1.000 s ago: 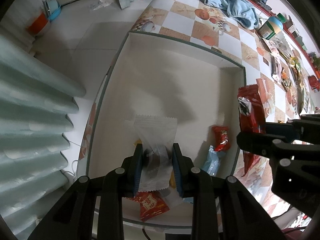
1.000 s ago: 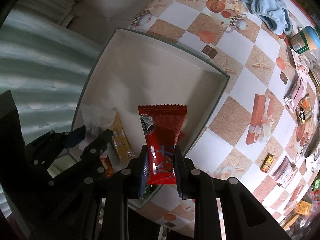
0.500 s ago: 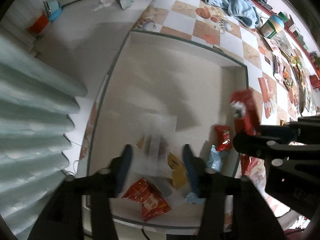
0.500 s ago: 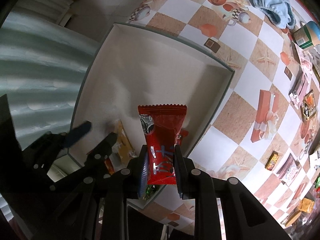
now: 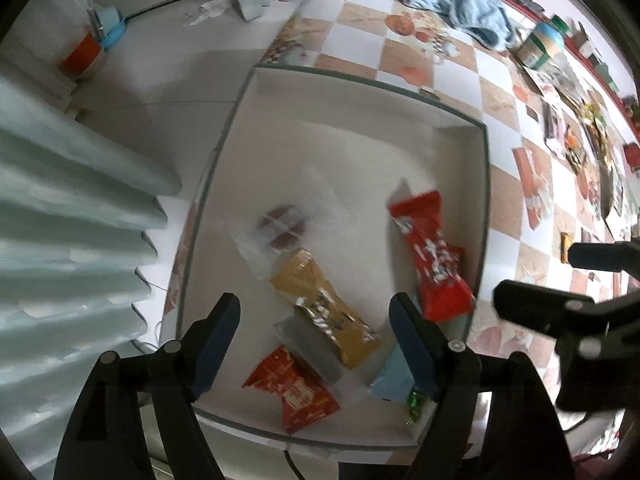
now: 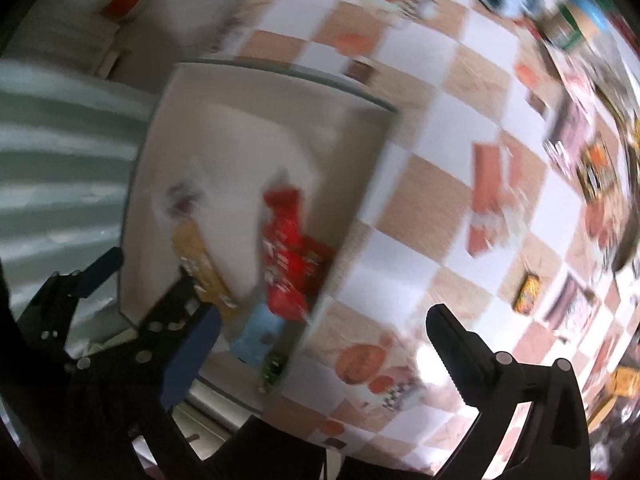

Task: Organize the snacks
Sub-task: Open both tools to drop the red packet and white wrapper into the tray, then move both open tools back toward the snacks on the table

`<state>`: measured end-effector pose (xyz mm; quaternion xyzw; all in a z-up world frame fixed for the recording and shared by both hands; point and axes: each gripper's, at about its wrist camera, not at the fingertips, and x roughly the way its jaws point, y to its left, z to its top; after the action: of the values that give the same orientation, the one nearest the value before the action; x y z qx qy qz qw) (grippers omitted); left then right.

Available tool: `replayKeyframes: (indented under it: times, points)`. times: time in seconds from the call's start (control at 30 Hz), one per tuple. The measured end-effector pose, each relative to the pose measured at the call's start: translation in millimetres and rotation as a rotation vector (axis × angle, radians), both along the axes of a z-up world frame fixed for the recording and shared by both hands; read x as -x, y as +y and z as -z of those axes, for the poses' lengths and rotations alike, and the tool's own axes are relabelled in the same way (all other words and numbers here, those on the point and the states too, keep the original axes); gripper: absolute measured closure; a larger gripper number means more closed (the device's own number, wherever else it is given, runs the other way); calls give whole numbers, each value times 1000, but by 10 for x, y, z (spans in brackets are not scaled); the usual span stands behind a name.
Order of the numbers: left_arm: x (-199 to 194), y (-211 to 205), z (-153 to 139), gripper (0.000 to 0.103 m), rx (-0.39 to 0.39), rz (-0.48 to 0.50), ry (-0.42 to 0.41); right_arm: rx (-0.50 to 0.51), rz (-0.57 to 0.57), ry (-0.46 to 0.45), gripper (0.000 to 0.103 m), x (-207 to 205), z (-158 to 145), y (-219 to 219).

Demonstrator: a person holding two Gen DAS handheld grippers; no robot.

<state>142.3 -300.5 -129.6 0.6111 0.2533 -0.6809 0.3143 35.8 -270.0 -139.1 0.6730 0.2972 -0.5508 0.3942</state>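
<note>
We see the red snack packet (image 5: 430, 256) lying in the white tray (image 5: 360, 92) by its right wall, long axis running near-to-far, beside a gold packet (image 5: 324, 304) and clear wrapper (image 5: 280, 226), our left gripper (image 5: 314, 330) fingers spread apart, our right gripper (image 6: 320, 332) likewise wide apart, both empty.

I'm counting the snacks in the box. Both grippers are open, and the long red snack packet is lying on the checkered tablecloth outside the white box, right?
Not quite. Both grippers are open, but the long red snack packet is lying inside the white box, near its right wall, not on the checkered tablecloth. The left wrist view shows it.
</note>
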Motion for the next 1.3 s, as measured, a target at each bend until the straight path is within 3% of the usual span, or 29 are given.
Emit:
replayKeyframes:
  times: [0.37,0.67,1.1,1.3]
  points:
    - [486,597,-13,23,-23,187,5,-127,310,-17,0,730,340,1201]
    - [795,991,7,23,-34,289,-13,-202,717,-34,0,1597,524,2196]
    - [861,1248,95,23,-37,315,-81,-174,934,27,0,2485,622,2534]
    - [928,1309,105,23,-28,331,-109,-183,910,33,0,2899,714,2354]
